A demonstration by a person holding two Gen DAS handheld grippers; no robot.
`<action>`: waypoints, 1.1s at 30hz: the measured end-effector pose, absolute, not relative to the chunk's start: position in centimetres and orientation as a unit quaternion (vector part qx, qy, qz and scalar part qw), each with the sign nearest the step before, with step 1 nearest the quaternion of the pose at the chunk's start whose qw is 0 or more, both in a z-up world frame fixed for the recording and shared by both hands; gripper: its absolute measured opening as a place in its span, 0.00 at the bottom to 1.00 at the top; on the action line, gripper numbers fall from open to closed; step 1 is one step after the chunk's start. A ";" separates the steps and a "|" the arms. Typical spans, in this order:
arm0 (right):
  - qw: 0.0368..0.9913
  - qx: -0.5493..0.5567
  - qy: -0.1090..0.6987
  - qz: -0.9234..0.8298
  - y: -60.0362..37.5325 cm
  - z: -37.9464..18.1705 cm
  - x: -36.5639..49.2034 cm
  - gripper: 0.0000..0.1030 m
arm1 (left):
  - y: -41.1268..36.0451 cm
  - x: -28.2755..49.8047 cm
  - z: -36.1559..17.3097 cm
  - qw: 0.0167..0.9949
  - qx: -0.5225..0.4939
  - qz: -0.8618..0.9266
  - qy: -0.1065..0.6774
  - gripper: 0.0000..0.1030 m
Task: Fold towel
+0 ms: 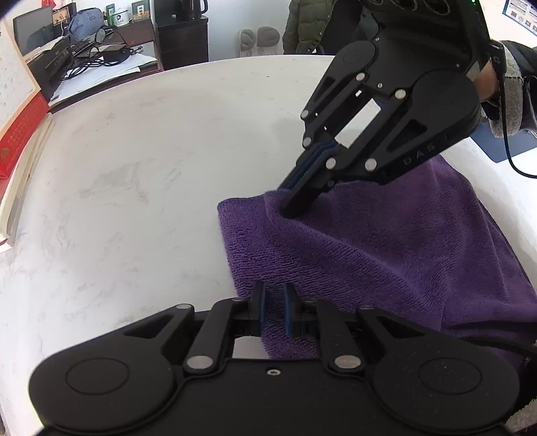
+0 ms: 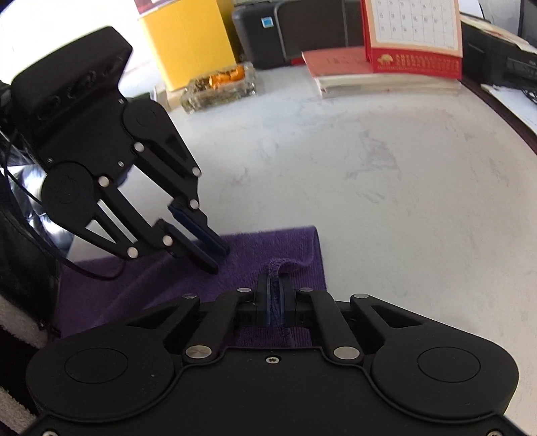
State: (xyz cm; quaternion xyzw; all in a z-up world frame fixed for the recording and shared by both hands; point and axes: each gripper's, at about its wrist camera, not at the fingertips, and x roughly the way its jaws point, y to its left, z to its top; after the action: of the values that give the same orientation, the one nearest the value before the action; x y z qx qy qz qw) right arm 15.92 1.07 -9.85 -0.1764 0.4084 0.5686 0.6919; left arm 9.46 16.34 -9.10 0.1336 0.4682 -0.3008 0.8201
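Observation:
A purple towel (image 1: 386, 255) lies folded on the white marble table (image 1: 134, 187); it also shows in the right wrist view (image 2: 255, 255). My left gripper (image 1: 273, 312) stands over the towel's near left edge, its jaws a small gap apart with towel pile between them. It also shows in the right wrist view (image 2: 220, 260), tips on the cloth, slightly parted. My right gripper (image 2: 275, 302) is shut on the towel's hemmed edge. In the left wrist view it (image 1: 295, 208) pinches the towel's far left corner.
A red desk calendar (image 2: 416, 37), a stack of books (image 2: 352, 72), a yellow box (image 2: 191, 40) and a glass dish (image 2: 220, 85) stand at the table's far side. A person in a green coat (image 1: 308, 23) stands beyond the table. A cluttered desk (image 1: 87, 57) is behind.

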 end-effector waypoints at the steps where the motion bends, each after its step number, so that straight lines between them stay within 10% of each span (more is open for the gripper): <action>1: 0.693 -0.169 0.406 0.571 1.1 -9.6 16.1 0.04 | 16.5 9.5 -9.1 0.820 0.132 -0.300 0.468 0.09; 33: 0.721 -0.200 0.398 0.531 2.2 -11.3 15.9 0.04 | 15.8 12.7 -9.6 0.820 0.162 -0.331 0.437 0.21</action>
State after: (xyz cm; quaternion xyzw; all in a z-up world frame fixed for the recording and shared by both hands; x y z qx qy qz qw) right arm 15.87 2.16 -11.32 -0.2002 0.3980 0.5313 0.7206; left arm 12.68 15.85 -9.58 0.1624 0.4367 -0.3314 0.8204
